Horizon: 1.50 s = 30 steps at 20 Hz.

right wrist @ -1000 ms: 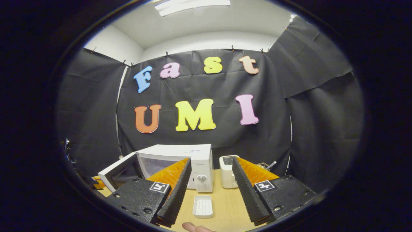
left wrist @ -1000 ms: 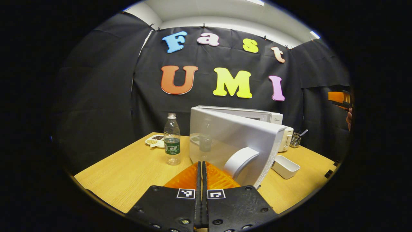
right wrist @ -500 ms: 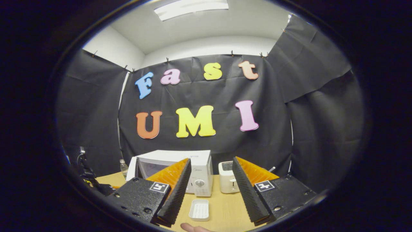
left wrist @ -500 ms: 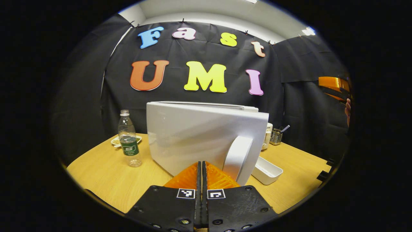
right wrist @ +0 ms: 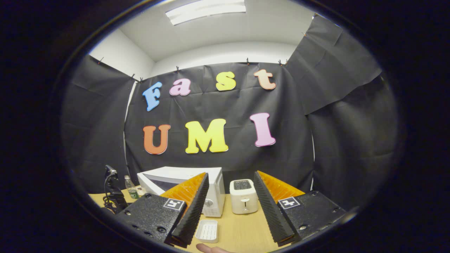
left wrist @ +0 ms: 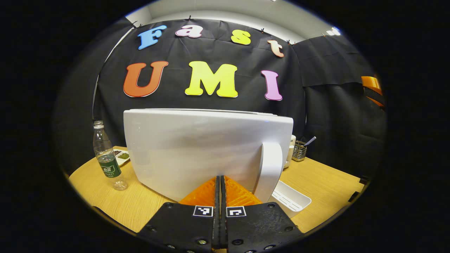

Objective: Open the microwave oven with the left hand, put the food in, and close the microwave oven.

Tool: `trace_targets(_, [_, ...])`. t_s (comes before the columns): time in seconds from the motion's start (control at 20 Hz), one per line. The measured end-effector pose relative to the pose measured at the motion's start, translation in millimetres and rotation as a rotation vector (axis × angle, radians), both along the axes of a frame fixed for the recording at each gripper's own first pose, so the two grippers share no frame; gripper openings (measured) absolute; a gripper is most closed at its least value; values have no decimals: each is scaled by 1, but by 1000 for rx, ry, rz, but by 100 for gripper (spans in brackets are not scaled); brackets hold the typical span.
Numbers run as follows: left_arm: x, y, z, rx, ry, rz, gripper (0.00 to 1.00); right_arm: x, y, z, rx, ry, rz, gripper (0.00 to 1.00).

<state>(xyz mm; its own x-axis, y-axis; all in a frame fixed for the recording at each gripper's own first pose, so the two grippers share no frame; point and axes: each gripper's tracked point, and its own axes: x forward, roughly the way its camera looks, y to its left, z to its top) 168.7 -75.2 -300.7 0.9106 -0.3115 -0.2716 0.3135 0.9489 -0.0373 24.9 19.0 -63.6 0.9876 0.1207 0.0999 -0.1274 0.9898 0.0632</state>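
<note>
In the left gripper view the left claw has its two fingers pressed flat together, holding nothing, with its tip right at the lower edge of the microwave door. The door faces the camera almost square on, its curved handle at the right, so the closing push looks nearly finished; whether the latch has caught I cannot tell. A second ago the door stood swung well out at an angle with the oven body showing behind it; now it has come round close to flush. A water bottle stands on the tabletop at the left with a small dish of food behind it, and a white tray lies near right, below the handle. In the right gripper view the right claw is spread wide and empty, raised well back from the microwave, whose door looks close to shut here, unlike earlier when it hung open. A toaster stands to its right, the tray near it. Whether the food is inside cannot be seen; only the final latching seems left.
</note>
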Motion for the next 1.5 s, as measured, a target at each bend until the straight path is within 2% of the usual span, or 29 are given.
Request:
trace_targets(0.25, [36,-20,-4,13,-18,-13,0,-4,-12,-1,17,11,-25,82])
trace_targets(0.3, [45,-25,-4,14,-24,-10,11,-5,-13,0,16,11,-27,82])
trace_targets(0.35, [54,-28,-2,14,-33,-5,0,-6,-14,1,12,10,-31,82])
trace_targets(0.7, [114,-54,-8,5,10,44,0,-23,-13,8,5,11,-35,82])
trace_targets(0.95, [112,-57,-5,-3,28,87,0,-36,-13,13,15,18,-48,82])
trace_targets(1.0, [112,-58,-5,-16,35,91,11,-38,-12,13,19,22,-53,82])
trace_targets(1.05, [112,-59,-6,-17,38,92,0,-40,-11,13,21,28,-58,82])
trace_targets(1.2, [108,-53,-13,14,83,107,0,-55,-12,10,3,53,-69,82])
trace_targets(1.3, [90,-45,-12,-10,128,130,0,-67,-15,12,-4,56,-72,82])
trace_targets(1.4, [72,-43,5,-62,125,132,0,-78,-21,13,-2,50,-83,82])
trace_targets(1.5, [49,-34,31,-53,92,134,0,-87,-24,13,5,43,-89,82])
